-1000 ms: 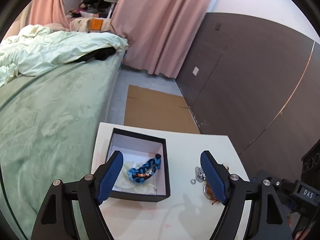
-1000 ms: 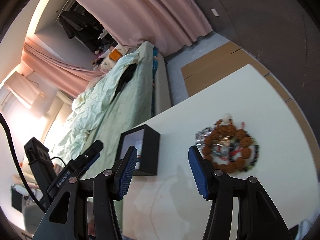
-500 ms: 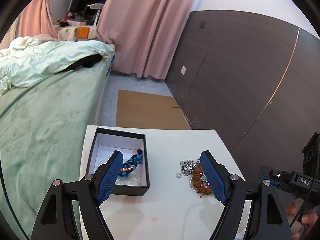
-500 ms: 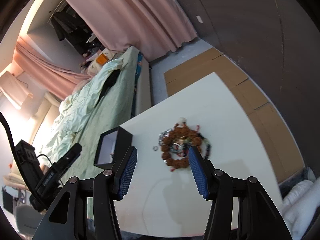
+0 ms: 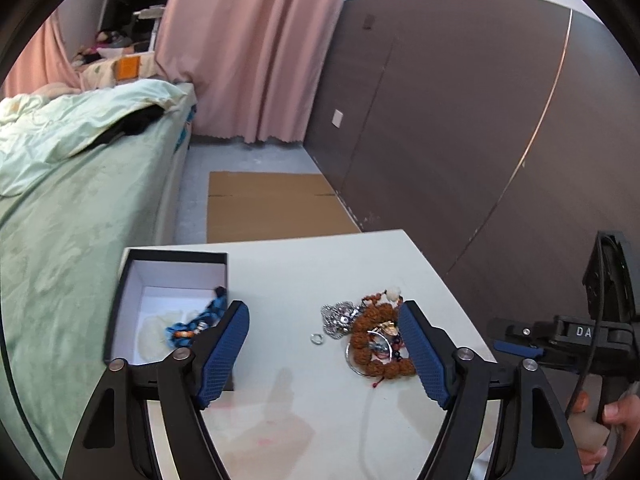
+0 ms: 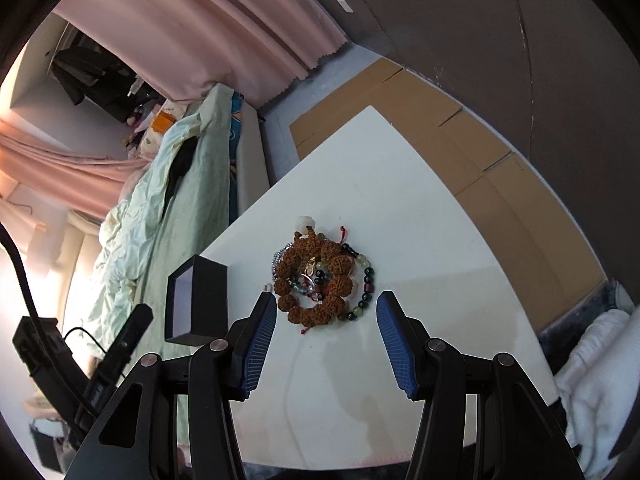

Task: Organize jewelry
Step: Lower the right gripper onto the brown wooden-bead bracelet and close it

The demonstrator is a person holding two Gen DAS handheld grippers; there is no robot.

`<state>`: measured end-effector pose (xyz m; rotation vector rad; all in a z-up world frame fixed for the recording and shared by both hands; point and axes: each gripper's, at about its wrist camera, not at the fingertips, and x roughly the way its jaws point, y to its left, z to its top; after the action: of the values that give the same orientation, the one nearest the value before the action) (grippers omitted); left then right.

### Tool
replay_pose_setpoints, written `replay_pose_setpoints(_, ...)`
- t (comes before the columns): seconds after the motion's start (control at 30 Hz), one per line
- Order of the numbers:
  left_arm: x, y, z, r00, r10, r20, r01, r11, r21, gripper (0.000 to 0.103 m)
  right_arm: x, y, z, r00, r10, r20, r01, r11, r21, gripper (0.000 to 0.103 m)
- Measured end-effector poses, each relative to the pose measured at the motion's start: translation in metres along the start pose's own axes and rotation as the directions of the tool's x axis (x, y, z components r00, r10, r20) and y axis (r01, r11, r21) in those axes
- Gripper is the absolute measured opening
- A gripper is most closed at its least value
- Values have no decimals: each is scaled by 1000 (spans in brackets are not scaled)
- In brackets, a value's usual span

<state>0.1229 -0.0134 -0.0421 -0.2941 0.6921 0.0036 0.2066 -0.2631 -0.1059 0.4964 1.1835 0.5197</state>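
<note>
A pile of jewelry lies on the white table [image 5: 304, 272]: a brown bead bracelet [image 5: 374, 330] [image 6: 316, 280], a silver chain [image 5: 338, 316], a small ring [image 5: 317, 338] and a green and black bead bracelet [image 6: 366, 280]. A black box [image 5: 168, 300] [image 6: 198, 300] with a white inside holds a blue braided bracelet [image 5: 198, 320]. My left gripper [image 5: 322, 354] is open and empty above the table, between the box and the pile. My right gripper [image 6: 326, 340] is open and empty, just short of the pile.
A bed with green bedding [image 5: 60, 208] runs along the table's left side. Flat cardboard [image 5: 272, 208] lies on the floor beyond the table, beside a dark wall [image 5: 460, 140]. Pink curtains [image 5: 248, 48] hang at the back. White fabric [image 6: 596, 392] lies off the table's right edge.
Both grippers have pulled back and swung right. The pile has come toward the middle of both views. Both stay open and empty.
</note>
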Motion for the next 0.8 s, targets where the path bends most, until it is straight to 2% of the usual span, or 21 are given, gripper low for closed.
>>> replay_pose_setpoints(0.23,22,3,2,999,-6,-40,5,999,-40,55,38,2,9,998,-25,-62,26,1000,3,53)
replay_pose_setpoints(0.5,35,14,11,999,2,-45,-5,997,-74,53,81,4,20,987,-80,-137,80,997,-4,46)
replay_pose_setpoints(0.53,37,15,12,999,4,-45,-7,997,-75,54,86,5,20,984,-94,-149,92,996,-15,44)
replay_pose_setpoints(0.6,39,18,15,999,7,-46,-11,997,-78,53,97,4,18,975,-114,-188,114,993,-13,28)
replay_pose_setpoints(0.63,41,18,16,999,7,-47,-11,997,-79,53,95,2,18,978,-123,-172,123,992,-7,21)
replay_pose_setpoints(0.67,42,18,16,999,7,-48,-11,997,-81,54,93,2,18,978,-119,-171,119,993,-8,21)
replay_pose_setpoints(0.8,47,17,15,998,6,-58,-10,997,-78,54,73,3,18,991,-6,-131,8,1000,21,21)
